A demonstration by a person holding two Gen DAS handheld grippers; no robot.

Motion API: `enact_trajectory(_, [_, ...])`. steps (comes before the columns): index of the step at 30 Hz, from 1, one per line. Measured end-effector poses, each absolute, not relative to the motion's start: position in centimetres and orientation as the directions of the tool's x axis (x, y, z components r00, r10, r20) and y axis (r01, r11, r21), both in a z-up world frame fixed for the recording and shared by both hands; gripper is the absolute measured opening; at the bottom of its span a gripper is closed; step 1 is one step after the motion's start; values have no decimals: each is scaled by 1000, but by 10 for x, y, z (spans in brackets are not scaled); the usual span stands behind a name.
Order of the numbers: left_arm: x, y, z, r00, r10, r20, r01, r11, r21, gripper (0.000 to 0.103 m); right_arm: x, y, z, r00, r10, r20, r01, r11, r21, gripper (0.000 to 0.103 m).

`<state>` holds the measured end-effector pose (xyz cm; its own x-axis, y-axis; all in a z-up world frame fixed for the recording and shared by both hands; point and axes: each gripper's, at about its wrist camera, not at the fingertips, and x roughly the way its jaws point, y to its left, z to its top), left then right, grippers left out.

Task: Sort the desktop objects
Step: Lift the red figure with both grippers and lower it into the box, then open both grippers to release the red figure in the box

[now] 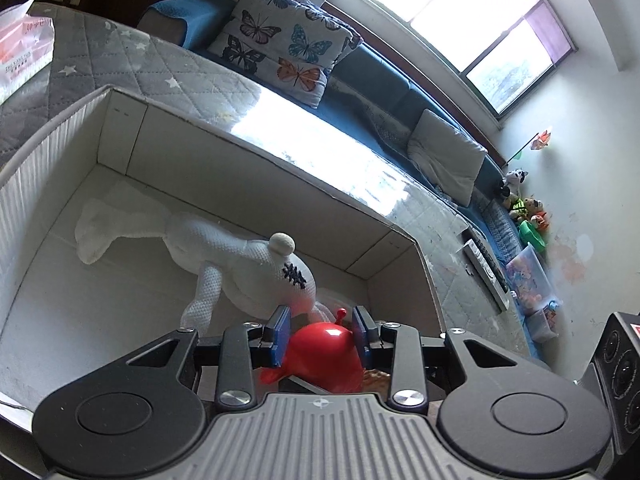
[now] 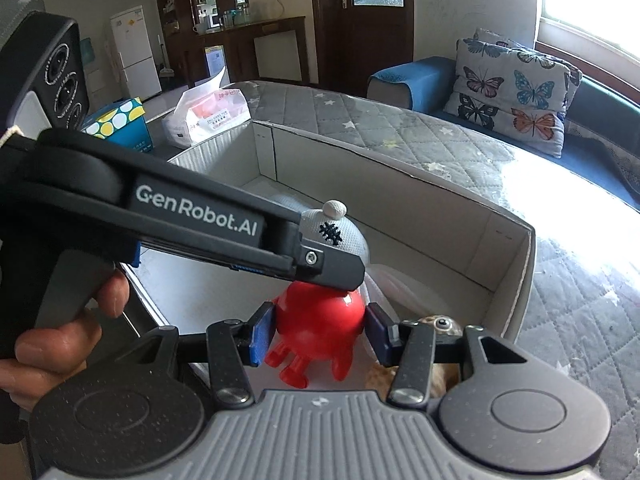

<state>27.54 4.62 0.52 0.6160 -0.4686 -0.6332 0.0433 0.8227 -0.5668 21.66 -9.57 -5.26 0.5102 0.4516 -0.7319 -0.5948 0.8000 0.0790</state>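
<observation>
We are holding the right tool (image 2: pixel 320 332) with both blue pads pressing the sides of the red toy (image 2: pixel 320 320), gripping it at the near end of the white box (image 2: pixel 400 168). We are holding the left tool (image 1: pixel 320 330) clamped on the same red toy (image 1: pixel 324 350) from above. Behind it, inside the box (image 1: pixel 256 184), we are finding a white knitted doll (image 1: pixel 248 256) lying on the floor. The box is resting on the quilted worktop (image 2: pixel 440 136).
</observation>
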Motion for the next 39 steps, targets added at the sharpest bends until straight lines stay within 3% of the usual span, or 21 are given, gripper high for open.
enact_trajectory(29, [225, 26, 52, 704, -401, -587, 123, 882, -455, 36, 155, -123, -15, 624, 485, -612, -558, 825, 84, 51])
enact_trajectory(33, [211, 23, 57, 713, -395, -580, 134, 888, -440, 36, 138, -132, -12, 639, 490, -593, -547, 832, 98, 57])
enact_trajectory(39, [187, 20, 61, 724, -383, -573, 139, 896, -422, 36, 113, -142, -11, 660, 487, -572, -536, 839, 96, 58])
